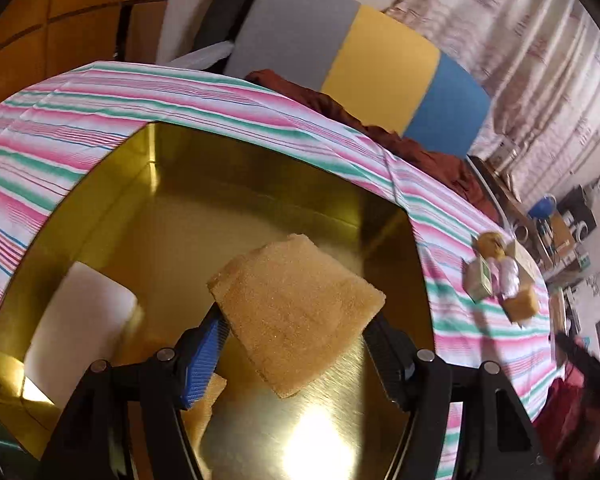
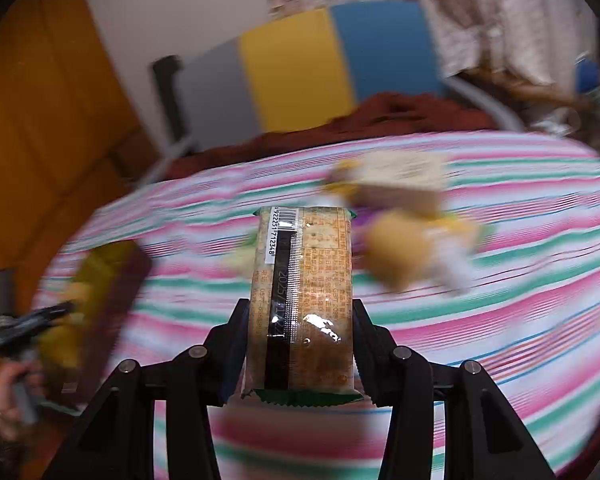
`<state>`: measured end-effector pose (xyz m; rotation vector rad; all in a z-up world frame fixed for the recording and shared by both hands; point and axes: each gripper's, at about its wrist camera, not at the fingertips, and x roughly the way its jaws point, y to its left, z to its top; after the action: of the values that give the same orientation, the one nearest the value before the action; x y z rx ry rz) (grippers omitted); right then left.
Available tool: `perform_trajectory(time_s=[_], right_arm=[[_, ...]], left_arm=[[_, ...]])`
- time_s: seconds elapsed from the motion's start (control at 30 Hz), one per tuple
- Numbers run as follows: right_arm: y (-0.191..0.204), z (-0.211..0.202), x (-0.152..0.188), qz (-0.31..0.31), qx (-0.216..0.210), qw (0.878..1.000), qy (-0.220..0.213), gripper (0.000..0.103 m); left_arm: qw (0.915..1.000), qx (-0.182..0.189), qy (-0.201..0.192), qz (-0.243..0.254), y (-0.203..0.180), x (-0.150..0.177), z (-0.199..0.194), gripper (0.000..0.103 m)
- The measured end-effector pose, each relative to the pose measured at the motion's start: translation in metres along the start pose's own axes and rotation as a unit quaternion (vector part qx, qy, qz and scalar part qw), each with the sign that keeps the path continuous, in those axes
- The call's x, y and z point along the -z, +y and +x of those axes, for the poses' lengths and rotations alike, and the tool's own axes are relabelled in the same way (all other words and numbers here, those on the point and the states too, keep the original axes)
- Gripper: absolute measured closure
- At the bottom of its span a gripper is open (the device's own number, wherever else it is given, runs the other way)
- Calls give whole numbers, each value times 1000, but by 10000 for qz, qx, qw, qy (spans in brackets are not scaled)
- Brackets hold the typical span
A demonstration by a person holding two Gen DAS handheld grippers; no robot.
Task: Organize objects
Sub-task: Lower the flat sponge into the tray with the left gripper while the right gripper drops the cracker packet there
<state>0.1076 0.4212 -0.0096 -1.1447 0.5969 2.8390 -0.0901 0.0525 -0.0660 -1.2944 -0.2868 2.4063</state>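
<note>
Left gripper angled down over shiny gold metal tin, jaws clamped on tan square sponge; right gripper tilted down above pink-green striped cloth, jaws clamped on clear-wrapped cracker packet; barcode ending 712348, other print unreadable.

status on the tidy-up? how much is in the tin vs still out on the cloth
Done: a white block lies in the gold tin. In hand: left gripper holds a tan sponge over the tin; right gripper holds a cracker packet above the striped cloth. Left: a small pile of items on the cloth.
</note>
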Motion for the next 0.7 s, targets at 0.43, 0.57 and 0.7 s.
perform_trajectory(time_s=[0.43, 0.57, 0.7], right_arm=[[151, 48, 44, -355, -1473, 9874, 466, 55], [175, 62, 56, -375, -1647, 9835, 643, 55], [201, 76, 64, -547, -1681, 9812, 781, 55]], left_arm=[[9975, 556, -163, -411, 24, -4, -17, 18], [9931, 704, -471, -817, 35, -4, -39, 18], [9911, 363, -767, -1026, 42, -8, -61, 18]])
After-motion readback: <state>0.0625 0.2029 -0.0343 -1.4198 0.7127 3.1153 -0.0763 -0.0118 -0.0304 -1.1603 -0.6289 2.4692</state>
